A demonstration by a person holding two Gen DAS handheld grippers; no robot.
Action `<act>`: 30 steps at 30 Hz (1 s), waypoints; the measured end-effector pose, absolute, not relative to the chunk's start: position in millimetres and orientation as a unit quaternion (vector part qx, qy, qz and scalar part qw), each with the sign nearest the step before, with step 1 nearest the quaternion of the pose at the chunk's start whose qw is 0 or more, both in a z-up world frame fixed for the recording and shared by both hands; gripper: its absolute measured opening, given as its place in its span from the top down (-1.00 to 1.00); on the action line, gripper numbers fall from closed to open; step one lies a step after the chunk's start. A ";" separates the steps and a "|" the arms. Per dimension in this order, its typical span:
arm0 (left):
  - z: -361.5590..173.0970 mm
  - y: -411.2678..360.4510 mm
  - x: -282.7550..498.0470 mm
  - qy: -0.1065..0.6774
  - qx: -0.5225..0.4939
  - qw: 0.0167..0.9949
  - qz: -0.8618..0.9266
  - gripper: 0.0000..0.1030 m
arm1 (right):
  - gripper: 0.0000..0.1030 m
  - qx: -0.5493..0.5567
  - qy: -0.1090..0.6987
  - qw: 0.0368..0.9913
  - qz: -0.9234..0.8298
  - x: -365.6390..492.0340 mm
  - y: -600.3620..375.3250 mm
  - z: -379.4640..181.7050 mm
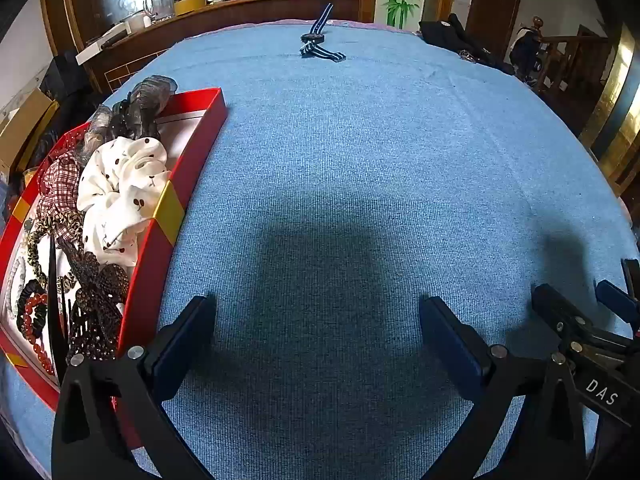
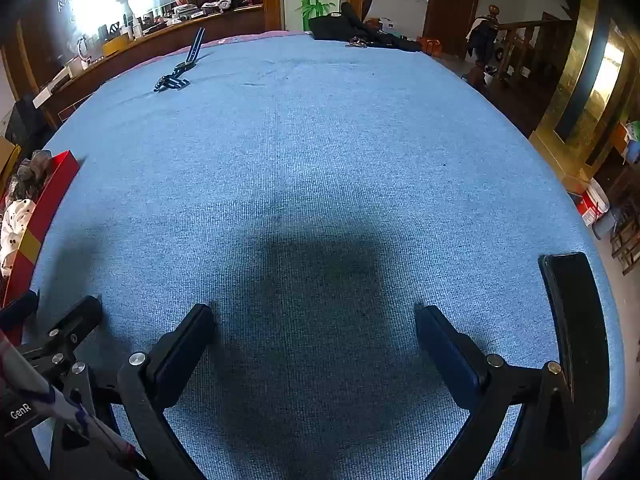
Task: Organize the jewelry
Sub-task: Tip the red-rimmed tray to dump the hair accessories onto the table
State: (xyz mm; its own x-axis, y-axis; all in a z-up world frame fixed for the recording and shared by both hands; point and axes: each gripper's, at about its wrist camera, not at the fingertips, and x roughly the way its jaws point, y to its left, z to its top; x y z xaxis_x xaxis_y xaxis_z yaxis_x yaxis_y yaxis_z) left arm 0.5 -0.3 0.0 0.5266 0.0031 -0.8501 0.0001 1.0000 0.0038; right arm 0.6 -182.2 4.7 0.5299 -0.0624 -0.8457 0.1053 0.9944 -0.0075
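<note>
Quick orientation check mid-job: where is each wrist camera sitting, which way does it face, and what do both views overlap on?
Left wrist: sits on the left tool, angled down over the blue cloth; its open fingers show, red box of hair accessories at left, right tool at the right edge.
Right wrist: sits on the right tool, angled down the same way; open fingers show, left tool at lower left.
Shared: the cloth, the box, the striped watch far across.

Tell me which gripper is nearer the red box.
Left. The left gripper hovers right beside the red box, whose wall runs along its left finger. The right gripper sits farther off, beyond the left one, with the box at that view's far left edge.
</note>
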 end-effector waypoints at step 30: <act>0.5 -0.2 -0.4 0.484 0.001 0.875 0.000 -1.00 | -0.99 0.023 0.483 0.874 -0.047 -2.9 -182.8 4.8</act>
